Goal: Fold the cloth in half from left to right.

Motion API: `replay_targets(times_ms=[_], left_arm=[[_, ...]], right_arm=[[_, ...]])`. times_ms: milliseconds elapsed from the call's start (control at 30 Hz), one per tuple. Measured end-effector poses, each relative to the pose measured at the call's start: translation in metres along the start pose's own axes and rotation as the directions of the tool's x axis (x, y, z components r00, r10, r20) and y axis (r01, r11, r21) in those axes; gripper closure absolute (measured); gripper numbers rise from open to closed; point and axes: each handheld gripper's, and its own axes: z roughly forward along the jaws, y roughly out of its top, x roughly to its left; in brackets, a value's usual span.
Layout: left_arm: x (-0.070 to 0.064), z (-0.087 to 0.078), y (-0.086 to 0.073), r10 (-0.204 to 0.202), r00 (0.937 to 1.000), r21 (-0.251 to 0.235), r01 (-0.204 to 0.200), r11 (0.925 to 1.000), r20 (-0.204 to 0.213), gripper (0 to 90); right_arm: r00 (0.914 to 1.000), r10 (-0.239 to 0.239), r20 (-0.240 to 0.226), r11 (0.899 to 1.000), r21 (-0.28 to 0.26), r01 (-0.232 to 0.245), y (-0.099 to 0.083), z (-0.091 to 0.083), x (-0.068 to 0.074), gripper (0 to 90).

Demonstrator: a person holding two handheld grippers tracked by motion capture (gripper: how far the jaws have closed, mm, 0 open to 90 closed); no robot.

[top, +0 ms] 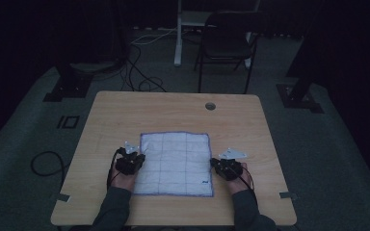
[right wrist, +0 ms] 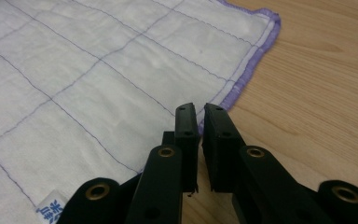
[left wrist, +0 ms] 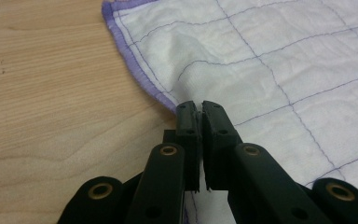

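A white cloth (top: 176, 163) with a purple hem and thin grid lines lies flat on the wooden table (top: 173, 108). My left gripper (top: 141, 158) sits at the cloth's left edge. In the left gripper view the cloth (left wrist: 270, 56) puckers up into my left gripper (left wrist: 200, 105), which is shut on the hem. My right gripper (top: 214, 163) is at the cloth's right edge. In the right gripper view the hem of the cloth (right wrist: 98, 70) runs in between the nearly closed jaws of my right gripper (right wrist: 199, 108), and the cloth there stays flat.
A small blue label (right wrist: 50, 210) sits near the cloth's near right corner. A round cable hole (top: 210, 106) is at the table's far side. Beyond the table stand a dark chair (top: 229, 38) and floor cables (top: 139, 72).
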Motion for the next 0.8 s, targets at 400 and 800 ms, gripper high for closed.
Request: replay_targets(times_ms=[400, 800], left_arm=[[0.0, -0.005, 0.005, -0.013, 0.9995, -0.019, 0.014, 0.9997, 0.028, 86.9], [-0.005, -0.017, 0.015, -0.003, 0.9983, -0.068, 0.007, 0.9977, 0.059, 86.9]], right_arm=[[0.9998, -0.014, -0.013, 1.0, -0.012, 0.014, 0.002, 0.005, 0.001, 82.2], [0.9992, -0.04, -0.006, 0.998, 0.038, 0.04, 0.004, 0.014, 0.006, 83.0]])
